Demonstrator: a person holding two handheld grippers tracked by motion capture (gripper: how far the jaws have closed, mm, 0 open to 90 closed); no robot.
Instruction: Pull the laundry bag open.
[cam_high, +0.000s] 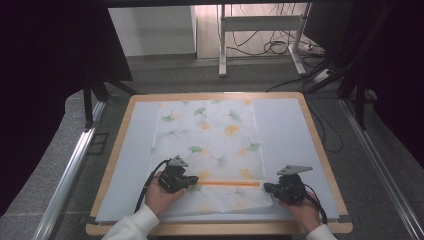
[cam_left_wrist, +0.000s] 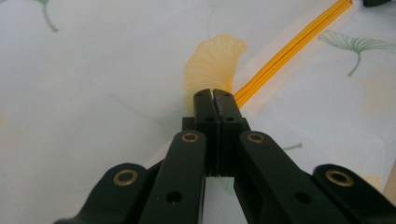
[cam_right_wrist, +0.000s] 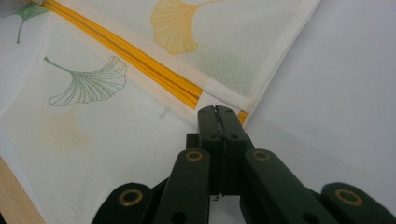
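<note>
White mesh cloth (cam_high: 207, 135) printed with green and yellow ginkgo leaves lies flat on the pale mat (cam_high: 285, 130) of your wooden table (cam_high: 320, 145), and its near part is folded over along an orange zipper (cam_high: 229, 184). That zipper is the long line to watch: in the high view it runs straight across the table, side to side, from your left gripper (cam_high: 189, 181) to your right gripper (cam_high: 270, 187), one end at each set of fingertips. Your left hand (cam_high: 160, 195) and right hand (cam_high: 305, 210) hold the tools low over the near edge, well apart, with the strip between them. In the left gripper view the jaws of your left gripper (cam_left_wrist: 215, 95) are pressed together with no gap, and the orange zipper (cam_left_wrist: 289, 46) starts just beyond and beside the tips and stretches away up and to the right; cloth lies under the tips, and they seem to pinch it, though the hold itself is hidden. In the right gripper view your right gripper (cam_right_wrist: 217, 112) is also fully closed, its tips set on the white hem at the corner of the cloth (cam_right_wrist: 116, 130), where the orange zipper (cam_right_wrist: 126, 53) ends and runs off to the upper left.
</note>
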